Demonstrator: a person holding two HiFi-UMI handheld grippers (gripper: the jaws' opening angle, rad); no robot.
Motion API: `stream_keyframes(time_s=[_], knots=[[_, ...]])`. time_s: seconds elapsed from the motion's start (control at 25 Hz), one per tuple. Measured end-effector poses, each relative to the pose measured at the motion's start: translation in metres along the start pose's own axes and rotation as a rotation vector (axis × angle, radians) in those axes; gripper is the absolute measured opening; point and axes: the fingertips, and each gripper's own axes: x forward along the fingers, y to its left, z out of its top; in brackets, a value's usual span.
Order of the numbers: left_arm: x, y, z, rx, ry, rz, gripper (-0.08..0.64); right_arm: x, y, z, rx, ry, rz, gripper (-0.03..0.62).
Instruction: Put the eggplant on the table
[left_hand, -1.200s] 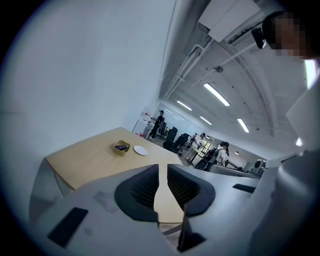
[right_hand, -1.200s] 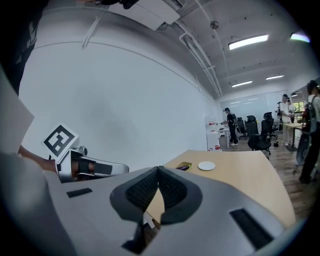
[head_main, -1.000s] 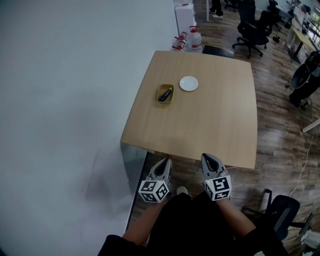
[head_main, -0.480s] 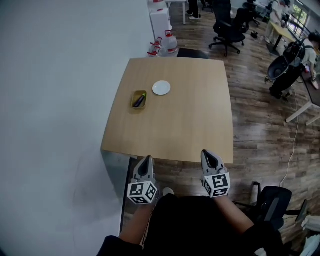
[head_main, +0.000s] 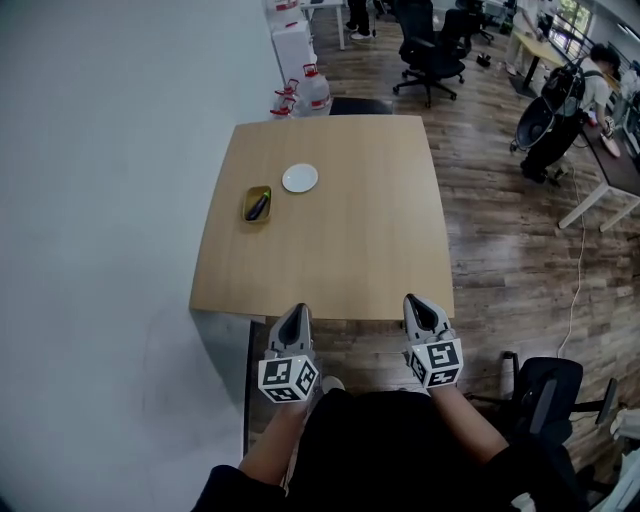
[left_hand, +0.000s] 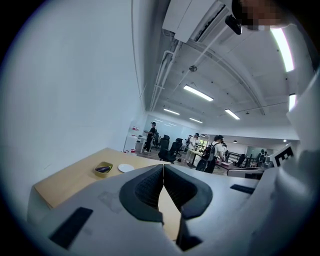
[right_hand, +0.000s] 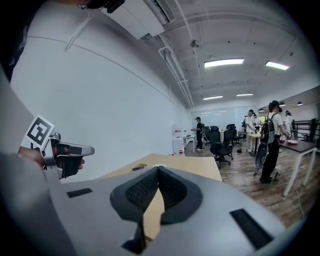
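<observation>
Lying in yellow bowl (head_main: 256, 190): dark eggplant (head_main: 258, 207)

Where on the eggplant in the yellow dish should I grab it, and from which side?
Probably across its middle, coming from above: the eggplant lies lengthwise inside the dish, whose raised rim blocks a level approach. Close across its narrow width. Finer detail is too small to tell.

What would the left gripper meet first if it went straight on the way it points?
Probably bare tabletop just past the near edge; the bowl with the eggplant lies further off, left of that line.
</observation>
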Motion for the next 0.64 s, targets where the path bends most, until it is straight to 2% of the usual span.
stream_keyframes(time_s=[0.32, 0.64], knots=[[-0.008, 0.005, -0.009, 0.005, 0.042, -0.018, 0.015, 0.006, 0.011, -0.002, 0.007, 0.008, -0.007, 0.060], [-0.021, 0.048, -0.010, -0.008, 0.051, 0.000, 0.017, 0.033, 0.043, -0.005, 0.011, 0.019, -0.011, 0.060]])
